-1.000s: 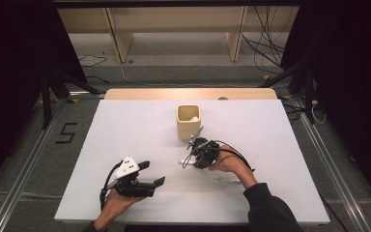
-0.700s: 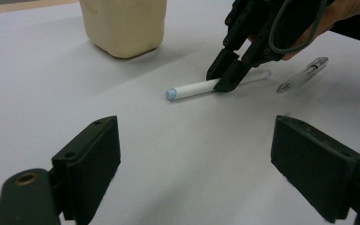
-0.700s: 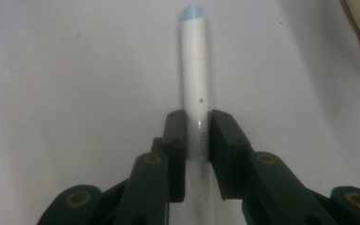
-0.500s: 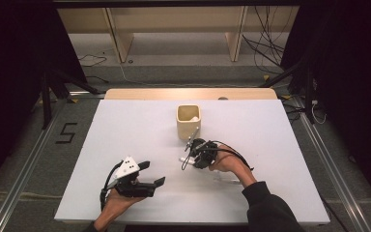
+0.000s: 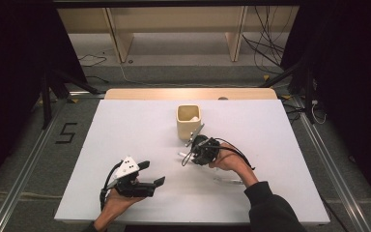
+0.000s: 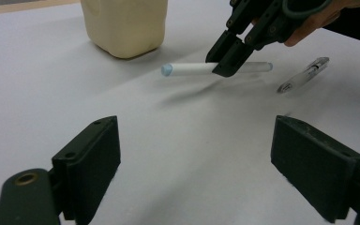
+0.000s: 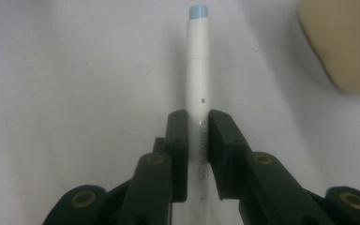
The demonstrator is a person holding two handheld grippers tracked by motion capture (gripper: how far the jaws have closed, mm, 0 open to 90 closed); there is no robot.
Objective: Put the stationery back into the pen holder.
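Right gripper (image 7: pixel 198 126) pinching a white pen (image 7: pixel 198 70) above the white table (image 5: pixel 125 125).

Nearest the person, at about seven o'clock on the table, the left gripper (image 5: pixel 147 175) is idling with its jaws spread wide around nothing. Farther in, near the centre, the right gripper is squeezing the pen's barrel, the pale blue tip (image 6: pixel 167 70) pointing away from its jaws, a clear pen (image 6: pixel 303 75) lying just beside it. Beyond, toward twelve o'clock, a cream cup (image 5: pixel 189 121) is standing upright.
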